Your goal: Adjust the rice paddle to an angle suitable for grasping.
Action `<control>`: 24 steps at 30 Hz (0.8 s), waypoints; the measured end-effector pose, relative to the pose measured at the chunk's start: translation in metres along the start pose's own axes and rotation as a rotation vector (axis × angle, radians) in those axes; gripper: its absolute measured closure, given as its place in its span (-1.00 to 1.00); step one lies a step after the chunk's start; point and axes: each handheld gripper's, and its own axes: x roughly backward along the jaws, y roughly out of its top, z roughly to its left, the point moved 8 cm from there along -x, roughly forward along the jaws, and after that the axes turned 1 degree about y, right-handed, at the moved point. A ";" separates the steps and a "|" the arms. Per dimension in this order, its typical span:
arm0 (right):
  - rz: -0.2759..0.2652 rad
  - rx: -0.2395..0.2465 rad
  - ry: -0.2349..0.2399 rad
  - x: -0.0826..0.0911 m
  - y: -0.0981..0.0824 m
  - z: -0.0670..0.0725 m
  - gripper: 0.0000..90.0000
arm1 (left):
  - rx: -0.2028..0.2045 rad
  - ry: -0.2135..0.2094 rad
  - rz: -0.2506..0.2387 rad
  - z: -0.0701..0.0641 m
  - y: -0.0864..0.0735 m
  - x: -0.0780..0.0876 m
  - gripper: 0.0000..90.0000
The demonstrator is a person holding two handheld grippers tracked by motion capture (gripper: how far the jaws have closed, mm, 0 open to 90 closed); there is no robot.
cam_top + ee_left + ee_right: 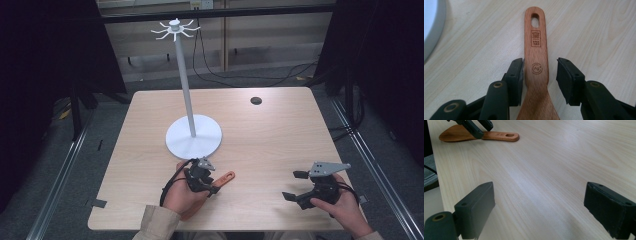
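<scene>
Wooden spatula point(536, 65) between left tool point(540, 75) (unclamped).

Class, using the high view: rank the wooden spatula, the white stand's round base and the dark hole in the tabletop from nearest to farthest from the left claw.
1. Wooden spatula: between the left claw's jaws, handle pointing to the right.
2. White stand's round base: just beyond the claw, mid-table.
3. Dark hole: far side of the table, to the right.
</scene>
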 end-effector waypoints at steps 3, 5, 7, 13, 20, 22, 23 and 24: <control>0.001 0.003 0.001 0.000 0.000 0.001 -0.80 | -0.007 0.015 0.061 0.001 0.001 -0.003 0.29; 0.003 0.004 0.000 0.001 0.000 0.001 -0.80 | -0.007 0.023 0.096 0.001 0.002 -0.002 0.31; 0.004 0.005 -0.001 0.001 0.000 0.000 -0.80 | -0.026 0.036 0.142 0.001 0.003 -0.002 0.33; 0.002 0.011 0.002 0.000 0.000 0.001 -0.80 | -0.043 0.087 0.253 -0.004 0.010 -0.007 0.45; 0.007 0.012 -0.005 0.000 -0.001 0.001 -0.80 | -0.016 0.097 0.364 -0.005 0.016 -0.010 0.47; 0.007 0.014 -0.004 0.000 -0.001 0.002 -0.80 | -0.026 0.095 0.391 -0.004 0.016 -0.009 0.48; 0.007 0.013 -0.001 0.001 -0.001 0.002 -0.80 | -0.011 0.098 0.380 -0.005 0.017 -0.010 0.48; 0.007 0.013 -0.001 0.001 -0.001 0.002 -0.80 | -0.012 0.103 0.375 -0.005 0.017 -0.010 0.48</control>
